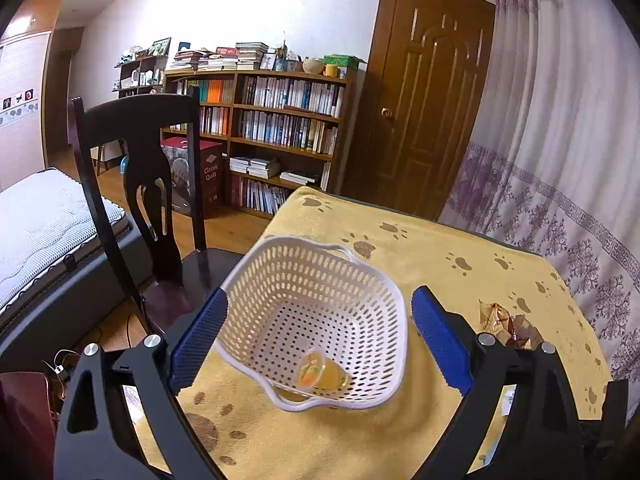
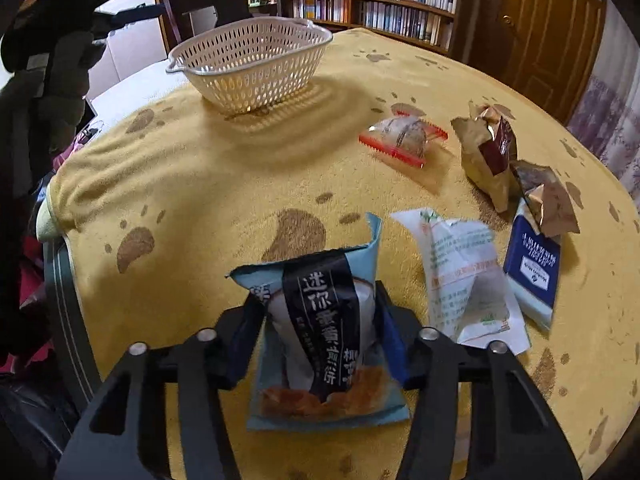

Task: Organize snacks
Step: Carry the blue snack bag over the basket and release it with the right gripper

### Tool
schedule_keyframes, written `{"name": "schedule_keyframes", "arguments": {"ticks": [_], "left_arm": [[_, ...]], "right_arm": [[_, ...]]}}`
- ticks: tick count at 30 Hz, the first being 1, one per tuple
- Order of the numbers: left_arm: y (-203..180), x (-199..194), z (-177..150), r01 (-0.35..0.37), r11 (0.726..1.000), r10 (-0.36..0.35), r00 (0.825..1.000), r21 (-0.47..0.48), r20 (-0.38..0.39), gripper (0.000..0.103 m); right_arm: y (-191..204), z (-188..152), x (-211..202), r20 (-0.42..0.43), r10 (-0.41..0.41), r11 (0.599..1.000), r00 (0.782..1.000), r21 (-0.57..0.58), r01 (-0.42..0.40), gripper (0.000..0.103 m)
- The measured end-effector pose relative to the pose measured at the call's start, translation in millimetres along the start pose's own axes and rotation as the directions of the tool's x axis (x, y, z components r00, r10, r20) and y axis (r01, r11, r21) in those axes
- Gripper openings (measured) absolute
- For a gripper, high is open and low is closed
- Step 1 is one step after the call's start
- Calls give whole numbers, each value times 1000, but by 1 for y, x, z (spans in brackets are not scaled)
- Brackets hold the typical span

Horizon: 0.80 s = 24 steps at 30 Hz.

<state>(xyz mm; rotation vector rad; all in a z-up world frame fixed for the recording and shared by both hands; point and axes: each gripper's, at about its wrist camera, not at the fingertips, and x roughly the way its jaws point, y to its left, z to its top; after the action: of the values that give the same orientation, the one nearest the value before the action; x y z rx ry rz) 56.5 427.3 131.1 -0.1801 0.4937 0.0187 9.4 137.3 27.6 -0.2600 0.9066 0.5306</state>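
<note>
The left gripper (image 1: 318,336) hangs wide open and empty over the one white basket (image 1: 316,300), which holds one jelly cup (image 1: 316,372). The right gripper (image 2: 320,320), low over the yellow tablecloth (image 2: 200,184), is clamped on a blue snack packet (image 2: 324,320); five more packets lie nearby.

White basket (image 1: 316,304), paw-print yellow cloth (image 1: 440,252)

White perforated plastic basket (image 1: 312,312) looks smooth and glossy; the yellow paw-print tablecloth (image 2: 192,184) is matt, napped terry; the light-blue biscuit packet (image 2: 324,320) is shiny film
</note>
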Motion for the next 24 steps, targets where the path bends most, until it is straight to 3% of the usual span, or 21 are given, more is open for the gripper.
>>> {"name": "schedule_keyframes", "arguments": {"ticks": [7,13,18,24], "left_arm": [[16,-10,4,-8,1000,8,999,-23,33,95],[28,-19,6,-6,999,9,999,-46,51,95],[35,-23,7,-19,998,23,998,-61,58,95],[49,-27,11,-16,995,22,998,-102,63,94]], "right_arm": [[2,41,-18,100,18,1000,995,19,-20,50],[12,106,-25,190,53,998,980,35,-61,50],[30,166,-6,211,89,992,973,68,-106,50],[51,216,32,194,85,991,977,90,-104,50]]}}
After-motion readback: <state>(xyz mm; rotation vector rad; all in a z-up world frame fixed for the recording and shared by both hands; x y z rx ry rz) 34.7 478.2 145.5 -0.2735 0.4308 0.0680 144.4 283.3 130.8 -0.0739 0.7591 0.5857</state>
